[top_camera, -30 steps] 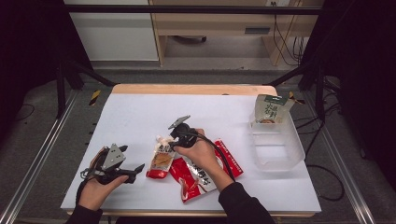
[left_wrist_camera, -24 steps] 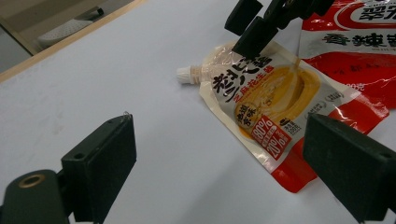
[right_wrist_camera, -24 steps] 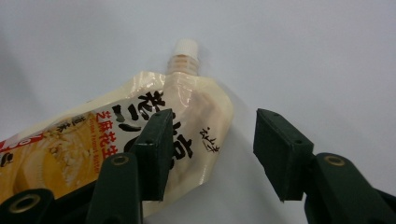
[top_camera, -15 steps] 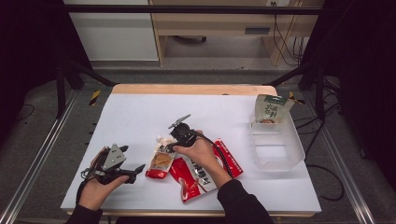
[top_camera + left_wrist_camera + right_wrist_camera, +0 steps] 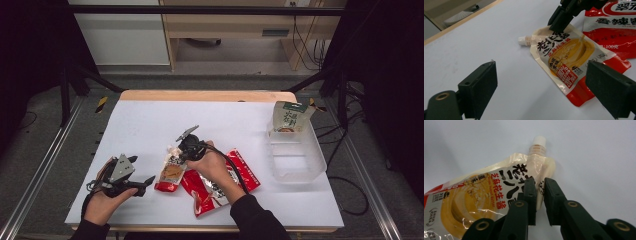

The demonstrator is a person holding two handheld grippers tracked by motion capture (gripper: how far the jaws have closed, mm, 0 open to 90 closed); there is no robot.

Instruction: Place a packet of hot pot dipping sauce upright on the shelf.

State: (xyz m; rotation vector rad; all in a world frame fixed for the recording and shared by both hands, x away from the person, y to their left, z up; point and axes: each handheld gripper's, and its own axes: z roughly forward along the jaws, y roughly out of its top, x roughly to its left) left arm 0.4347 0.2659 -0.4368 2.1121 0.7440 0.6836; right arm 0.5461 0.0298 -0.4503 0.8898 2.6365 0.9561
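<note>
1. My right tool (image 5: 539,192) has just been closing, and its jaws now stand nearly together with the upper edge of the cream-and-red spouted sauce pouch (image 5: 499,192) pinched between them, just below the white screw cap. I read this as a grip taken, though the pouch looks flat on the desk.

2. In the high view that pouch (image 5: 171,172) lies on the white desk (image 5: 150,125), near its front edge, between my two hands. Its spout points away from me, and its red bottom end touches or overlaps the two red flat snack packets (image 5: 220,182) beside it, under my right forearm.

3. My left tool (image 5: 131,183) rests low at the front left of the desk with its jaws wide apart and nothing between them. They point toward the pouch, with bare desk in between.

4. A clear plastic tub (image 5: 296,156) stands well apart at the right side of the desk. A green-and-white stand-up pouch (image 5: 290,117) already sits upright at its far end, the rest of the tub being bare.

5. My judgement is that one item is packed, one is now being gripped, and the lift and carry across to the tub are not yet done. The two red packets remain after that, so the job looks less than halfway through.
</note>
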